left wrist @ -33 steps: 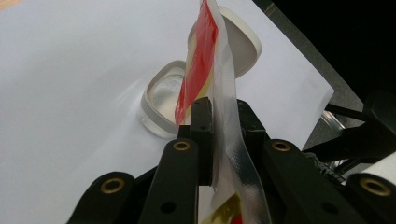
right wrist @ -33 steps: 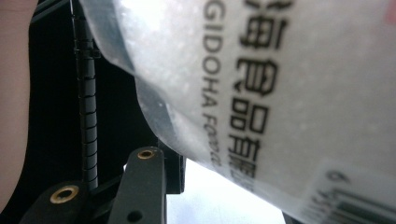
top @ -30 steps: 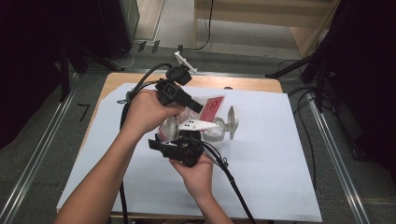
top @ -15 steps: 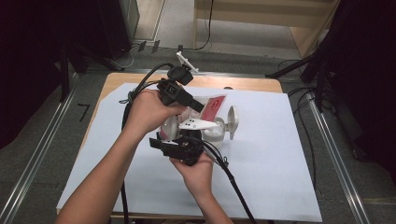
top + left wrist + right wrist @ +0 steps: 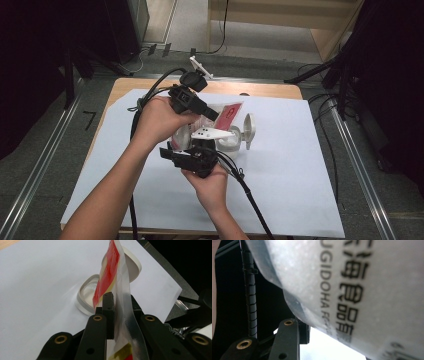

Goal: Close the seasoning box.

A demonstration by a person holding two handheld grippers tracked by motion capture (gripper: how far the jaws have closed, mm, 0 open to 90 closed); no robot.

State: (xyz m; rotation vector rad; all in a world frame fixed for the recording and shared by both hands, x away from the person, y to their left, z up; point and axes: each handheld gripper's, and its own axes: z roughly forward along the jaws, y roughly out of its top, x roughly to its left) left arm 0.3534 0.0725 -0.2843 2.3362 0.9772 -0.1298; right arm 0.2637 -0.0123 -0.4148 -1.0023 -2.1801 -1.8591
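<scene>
A clear plastic bag with a red label and white grains inside is held up between both hands over the middle of the table. My left gripper is shut on its upper edge; in the left gripper view the film and red label are pinched between the black jaws. My right gripper comes from below and is shut on the bag's full lower part, whose printed side lies close against one finger. Under the bag stands a white container with its lid swung open.
A large white paper sheet covers the wooden table. Black cables trail from both grippers toward the near edge. Dark stands and cables crowd the floor to the right, and metal rails run along the left.
</scene>
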